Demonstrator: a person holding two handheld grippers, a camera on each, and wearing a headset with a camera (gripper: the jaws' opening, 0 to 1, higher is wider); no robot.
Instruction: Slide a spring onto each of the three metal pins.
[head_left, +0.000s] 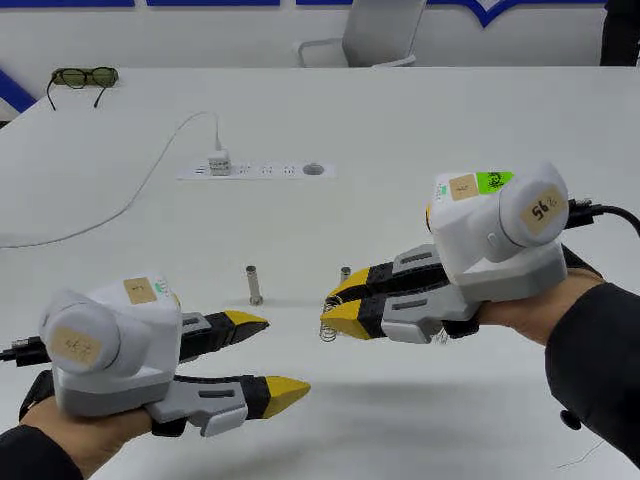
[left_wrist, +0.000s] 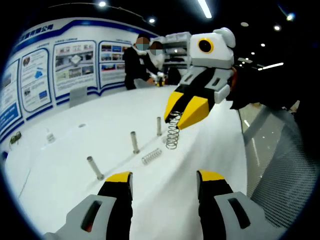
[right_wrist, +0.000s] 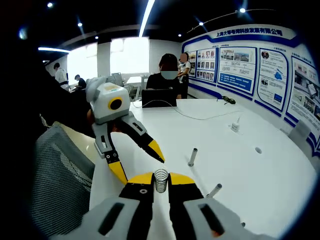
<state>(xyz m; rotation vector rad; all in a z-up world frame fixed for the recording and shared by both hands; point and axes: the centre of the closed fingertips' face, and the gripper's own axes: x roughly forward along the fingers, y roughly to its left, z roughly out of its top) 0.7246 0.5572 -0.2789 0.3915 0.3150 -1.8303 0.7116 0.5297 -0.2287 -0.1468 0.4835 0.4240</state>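
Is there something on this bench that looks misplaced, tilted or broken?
Nothing looks damaged. The three pins stand upright and bare. One loose spring lies on its side on the table among them, not yet fitted. The right gripper is shut on a second spring, which hangs from its tips.

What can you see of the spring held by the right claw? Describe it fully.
The spring is a small, shiny metal coil of thin wire with open, evenly spaced turns. The right claw pinches its upper end between yellow tips, so it hangs roughly upright over the white table, beside a metal pin, not yet on it. Whether its lower end touches the table cannot be told.
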